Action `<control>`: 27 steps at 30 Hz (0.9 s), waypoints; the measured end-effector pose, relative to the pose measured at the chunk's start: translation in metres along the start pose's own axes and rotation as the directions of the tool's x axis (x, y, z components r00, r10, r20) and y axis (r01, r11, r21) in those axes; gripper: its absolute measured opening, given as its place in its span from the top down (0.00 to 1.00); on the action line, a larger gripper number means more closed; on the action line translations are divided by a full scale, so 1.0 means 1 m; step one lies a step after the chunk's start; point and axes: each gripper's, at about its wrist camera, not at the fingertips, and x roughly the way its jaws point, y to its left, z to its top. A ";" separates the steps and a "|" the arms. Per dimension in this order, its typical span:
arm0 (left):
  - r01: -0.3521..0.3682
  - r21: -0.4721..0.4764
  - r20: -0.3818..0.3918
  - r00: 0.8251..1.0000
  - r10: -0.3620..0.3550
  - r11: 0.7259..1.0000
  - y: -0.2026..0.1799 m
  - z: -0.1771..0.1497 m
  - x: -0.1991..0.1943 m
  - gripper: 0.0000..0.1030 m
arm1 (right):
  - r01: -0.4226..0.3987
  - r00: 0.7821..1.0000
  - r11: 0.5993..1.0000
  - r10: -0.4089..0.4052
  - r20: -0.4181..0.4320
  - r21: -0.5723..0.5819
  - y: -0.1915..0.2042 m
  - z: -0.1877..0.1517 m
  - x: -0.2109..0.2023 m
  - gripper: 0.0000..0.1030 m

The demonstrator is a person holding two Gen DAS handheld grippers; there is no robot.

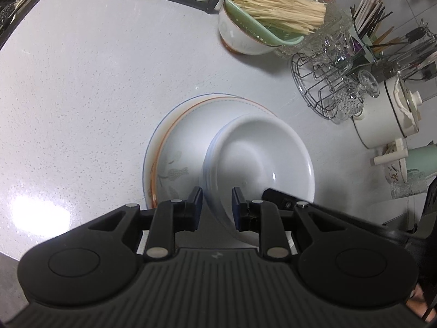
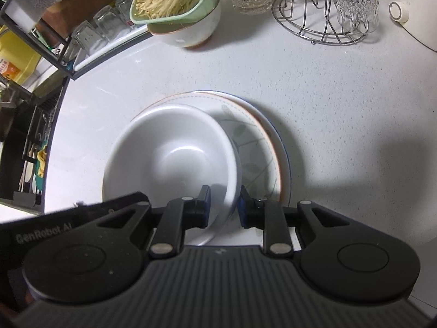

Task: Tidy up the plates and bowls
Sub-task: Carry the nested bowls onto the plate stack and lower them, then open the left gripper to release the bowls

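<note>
A stack of white bowls (image 1: 259, 158) (image 2: 174, 153) sits off-centre in a leaf-patterned dish with an orange rim (image 1: 169, 161) (image 2: 254, 147), which lies on a blue-rimmed plate (image 1: 155, 136) (image 2: 285, 164). My left gripper (image 1: 217, 205) straddles the bowls' near-left rim, and its pads stand slightly off the wall. On the opposite rim my right gripper (image 2: 224, 207) has one pad inside and one outside, closed on the bowls. Part of the right gripper's body (image 1: 281, 196) shows in the left wrist view, and the left gripper's body (image 2: 82, 218) in the right wrist view.
On the white counter (image 1: 82, 82) stand a green colander of enoki mushrooms on a bowl (image 1: 262, 19) (image 2: 177, 5), a wire rack with glasses (image 1: 336, 82) (image 2: 327, 13), a chopstick holder (image 1: 368, 19), a white pot (image 1: 387, 114) and a dish rack (image 2: 41, 41) at the left.
</note>
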 end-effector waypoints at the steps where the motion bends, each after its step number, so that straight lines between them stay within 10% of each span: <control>1: -0.008 0.002 -0.001 1.000 0.008 1.000 0.000 0.000 0.000 0.67 | 0.001 1.000 1.000 -0.001 0.001 0.004 0.000 0.001 0.000 0.76; 8: -0.041 -0.006 0.050 0.998 0.041 0.999 0.001 -0.004 -0.022 0.53 | 0.003 0.998 1.000 -0.003 0.062 0.011 -0.005 0.008 -0.019 0.48; 16: -0.079 0.029 0.166 0.983 0.073 0.996 -0.018 -0.011 -0.073 0.43 | -0.028 0.985 0.999 0.032 0.167 -0.025 -0.010 0.015 -0.063 0.47; 21: -0.158 0.060 0.301 0.944 0.133 0.986 -0.036 -0.027 -0.118 0.26 | -0.057 0.961 0.995 0.078 0.266 -0.085 -0.012 0.014 -0.106 0.46; 25: -0.207 0.066 0.384 0.908 0.166 0.976 -0.048 -0.047 -0.151 0.15 | -0.076 0.926 0.986 0.125 0.355 -0.147 -0.016 0.005 -0.143 0.16; 27: -0.229 0.076 0.420 0.890 0.177 0.970 -0.055 -0.057 -0.165 0.10 | -0.086 0.907 0.981 0.150 0.393 -0.175 -0.019 -0.002 -0.159 0.17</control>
